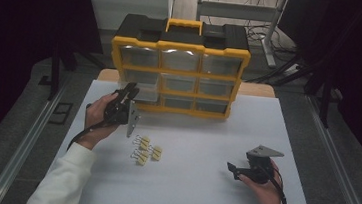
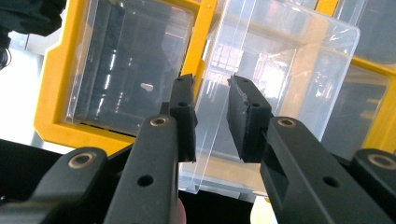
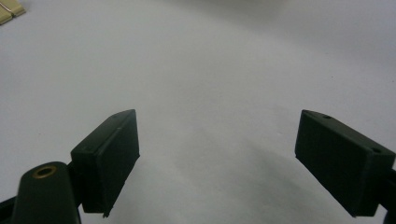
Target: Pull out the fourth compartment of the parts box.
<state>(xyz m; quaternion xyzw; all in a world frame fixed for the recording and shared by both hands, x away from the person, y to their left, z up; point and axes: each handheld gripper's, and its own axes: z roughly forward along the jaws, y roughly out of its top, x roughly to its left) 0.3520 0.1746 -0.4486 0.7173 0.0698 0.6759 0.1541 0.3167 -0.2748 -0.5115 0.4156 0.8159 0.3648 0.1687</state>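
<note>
We hold the left gripper (image 1: 128,93) up against the lower left corner of the yellow-and-black plastic organizer cabinet with clear drawers (image 1: 179,67), which stands at the far edge of the white table (image 1: 204,149). In the left gripper view its jaws stand a little apart, one on each side of the thin front wall of a clear plastic drawer (image 2: 280,74) that sticks out of the cabinet's frame. The pads are near that wall, yet we cannot tell whether they press on it, so we would not call it a firm grip.

The right gripper (image 1: 238,170) rests low on the table, well in front of the cabinet and to its right, with its jaws spread wide over bare tabletop and nothing between them. The small pale yellow binder clips (image 1: 145,150) lie in a loose cluster on the table in front of the cabinet's left side, apart from both grippers.

We judge the drawer to be the work in hand. The risk lies in the thin, slick wall: if we pull with the jaws this loose, it may slide out of the pads. If we pull at a slant, the drawer may bind in its slot or drag the whole cabinet forward, since nothing steadies it. Pulled too far, the drawer could drop onto the clips.
</note>
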